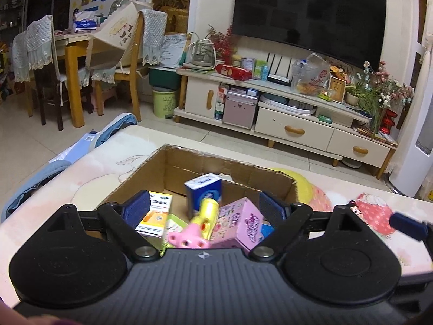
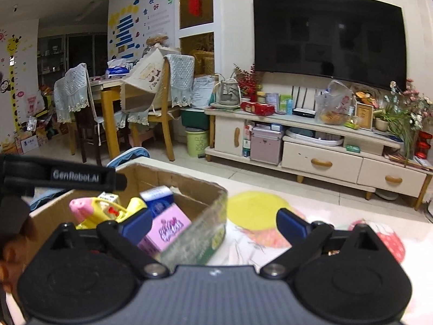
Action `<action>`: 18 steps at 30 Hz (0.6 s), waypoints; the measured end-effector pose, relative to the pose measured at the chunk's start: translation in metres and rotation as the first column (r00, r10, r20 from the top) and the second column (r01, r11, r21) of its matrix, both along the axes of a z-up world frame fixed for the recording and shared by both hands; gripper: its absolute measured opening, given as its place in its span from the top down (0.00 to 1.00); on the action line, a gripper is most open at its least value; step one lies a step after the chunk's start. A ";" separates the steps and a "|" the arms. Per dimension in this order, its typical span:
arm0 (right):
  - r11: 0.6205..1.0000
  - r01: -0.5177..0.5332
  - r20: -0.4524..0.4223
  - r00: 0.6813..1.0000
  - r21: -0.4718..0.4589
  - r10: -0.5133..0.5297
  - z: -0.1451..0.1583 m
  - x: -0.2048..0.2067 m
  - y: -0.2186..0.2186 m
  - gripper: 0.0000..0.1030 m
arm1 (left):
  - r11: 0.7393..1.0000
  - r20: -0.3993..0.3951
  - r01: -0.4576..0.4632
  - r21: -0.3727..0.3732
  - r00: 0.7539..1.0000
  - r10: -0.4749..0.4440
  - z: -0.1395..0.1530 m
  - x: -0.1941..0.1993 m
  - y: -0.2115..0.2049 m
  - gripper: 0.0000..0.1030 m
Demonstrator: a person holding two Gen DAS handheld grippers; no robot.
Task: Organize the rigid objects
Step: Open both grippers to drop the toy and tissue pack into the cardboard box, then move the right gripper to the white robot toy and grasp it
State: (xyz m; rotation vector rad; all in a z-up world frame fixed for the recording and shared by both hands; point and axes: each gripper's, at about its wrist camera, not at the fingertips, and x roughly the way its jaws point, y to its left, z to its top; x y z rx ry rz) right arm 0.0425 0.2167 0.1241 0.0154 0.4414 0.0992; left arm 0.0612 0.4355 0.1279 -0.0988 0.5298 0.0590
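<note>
Both grippers hang empty over the work. The left gripper (image 1: 204, 203) has its fingers (image 1: 139, 205) spread wide above the open cardboard box (image 1: 151, 168), nothing pinched between them; the right gripper (image 2: 213, 222) likewise shows its fingers (image 2: 291, 223) apart, straddling the box's near right wall with one finger inside and the other out over the table (image 1: 108, 162). The box stands toward the table's far edge and serves as the collecting bin, which is presumably why the rigid things lie heaped in it rather than in order: a blue-and-white carton (image 1: 204, 192) upright near the back wall, a yellow toy with a pink pig head (image 1: 200, 224) slanted across the pile, a pink printed box (image 1: 239, 222) tipped to its right, and an orange-and-white packet (image 1: 155, 214) against the left wall. The spread fingers suggest that both hands are done with a drop, though that is a judgement. To the right of the box the table's patterned cover (image 2: 257, 211) is bare of loose items as far as can be seen. The box wall between the right fingers is the nearest obstacle to any sideways move; the tilted toy may snag another piece set beside it. Beyond the table stand a TV cabinet (image 1: 295, 132) and dining chairs (image 1: 127, 62), well apart.
</note>
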 end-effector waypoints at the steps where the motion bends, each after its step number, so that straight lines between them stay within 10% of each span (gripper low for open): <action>1: 1.000 0.005 -0.001 1.000 0.000 -0.005 -0.002 -0.005 -0.002 0.03 | 1.000 0.002 0.006 -0.001 1.000 -0.006 0.000 0.000 0.000 0.00; 18: 0.997 -0.073 -0.125 0.989 0.007 0.073 -0.067 -0.052 -0.017 0.01 | 0.998 0.008 0.063 0.011 0.998 -0.064 0.000 0.000 0.005 0.00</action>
